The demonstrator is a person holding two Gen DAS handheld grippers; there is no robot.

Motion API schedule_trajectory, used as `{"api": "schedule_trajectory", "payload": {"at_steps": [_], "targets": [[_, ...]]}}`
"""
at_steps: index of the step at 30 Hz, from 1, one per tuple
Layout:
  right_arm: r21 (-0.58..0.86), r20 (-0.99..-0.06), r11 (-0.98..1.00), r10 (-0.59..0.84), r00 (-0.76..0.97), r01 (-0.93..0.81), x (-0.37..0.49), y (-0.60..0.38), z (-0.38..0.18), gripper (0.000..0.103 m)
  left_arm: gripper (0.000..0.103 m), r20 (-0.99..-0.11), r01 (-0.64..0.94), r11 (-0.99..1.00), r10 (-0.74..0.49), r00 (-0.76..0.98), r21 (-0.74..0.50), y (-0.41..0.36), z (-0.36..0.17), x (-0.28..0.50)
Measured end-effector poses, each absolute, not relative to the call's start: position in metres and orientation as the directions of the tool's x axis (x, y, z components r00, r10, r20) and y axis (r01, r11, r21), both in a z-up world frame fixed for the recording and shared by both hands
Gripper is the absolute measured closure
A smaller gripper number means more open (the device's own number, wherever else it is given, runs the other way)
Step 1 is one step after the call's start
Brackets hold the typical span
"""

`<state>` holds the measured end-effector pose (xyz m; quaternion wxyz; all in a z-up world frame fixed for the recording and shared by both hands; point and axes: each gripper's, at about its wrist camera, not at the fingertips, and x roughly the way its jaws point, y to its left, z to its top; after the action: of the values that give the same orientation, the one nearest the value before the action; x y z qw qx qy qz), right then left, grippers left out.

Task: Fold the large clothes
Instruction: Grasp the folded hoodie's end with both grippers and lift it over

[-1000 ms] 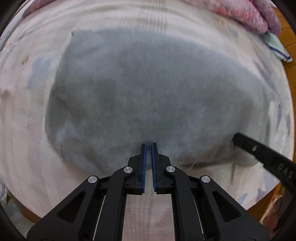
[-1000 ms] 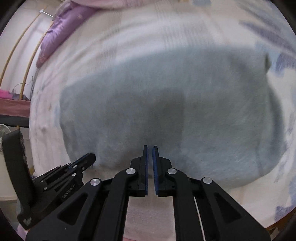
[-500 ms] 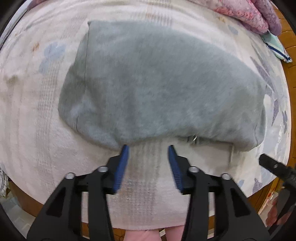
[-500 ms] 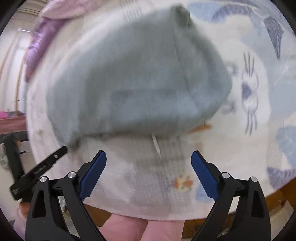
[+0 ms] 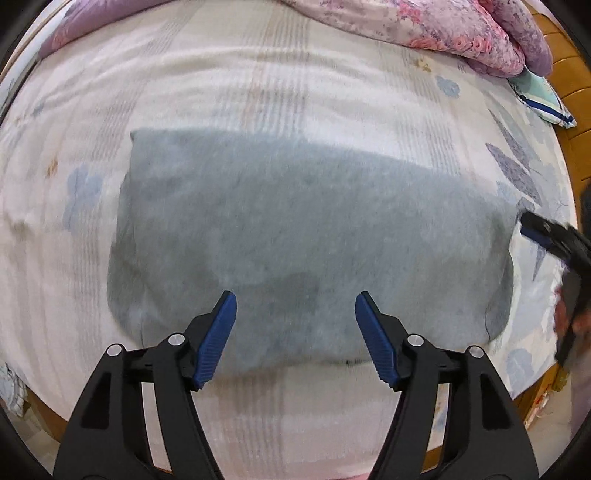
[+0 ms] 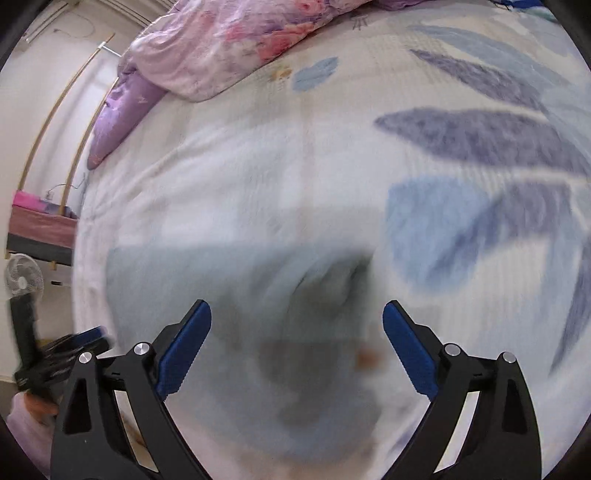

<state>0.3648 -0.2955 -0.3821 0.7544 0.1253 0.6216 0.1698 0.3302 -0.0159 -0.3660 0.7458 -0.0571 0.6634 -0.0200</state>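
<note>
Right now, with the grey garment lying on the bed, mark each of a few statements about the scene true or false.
1. The folded grey fleece garment lies flat on the pale leaf-patterned bedspread. True.
2. The left hand-held gripper is clamped on the garment's edge. False: its jaws are opening and nothing is between the blue pads.
3. The right hand-held gripper is shut. False: its jaws stand wide apart and hold nothing.
4. A pink floral quilt is bunched at the far edge of the bed. True.
5. The garment hangs off the near edge of the bed. False: bare bedspread shows between it and that edge.
</note>
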Motion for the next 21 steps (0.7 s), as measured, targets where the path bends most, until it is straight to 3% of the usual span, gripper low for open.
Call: {"api": "schedule_trajectory", "payload": {"at_steps": [9,13,18,21], "targets": [[0.76,-0.65,0.649,0.76,-0.006,-0.031,0.401,-0.287,-0.444,0.008,0.033,-0.992,-0.019,0.996,-0.09,0.094,-0.092,-0.03,-0.375,0.326],[0.862,-0.484,0.488,0.873,-0.065,0.138,0.368,-0.299,-0.459,0.008,0.033,-0.992,-0.034,0.994,-0.105,0.07,-0.107,-0.034,-0.379,0.318],[0.823,-0.491,0.526,0.848,-0.2,0.213,0.31,-0.286,-0.474,0.008,0.033,-0.991,-0.047,0.991,-0.122,0.059,-0.125,-0.034,-0.376,0.312],[0.789,-0.555,0.568,0.823,-0.123,0.235,0.292,-0.283,-0.47,0.008,0.033,-0.991,-0.042,0.992,-0.117,0.066,-0.12,-0.033,-0.372,0.311]]}}
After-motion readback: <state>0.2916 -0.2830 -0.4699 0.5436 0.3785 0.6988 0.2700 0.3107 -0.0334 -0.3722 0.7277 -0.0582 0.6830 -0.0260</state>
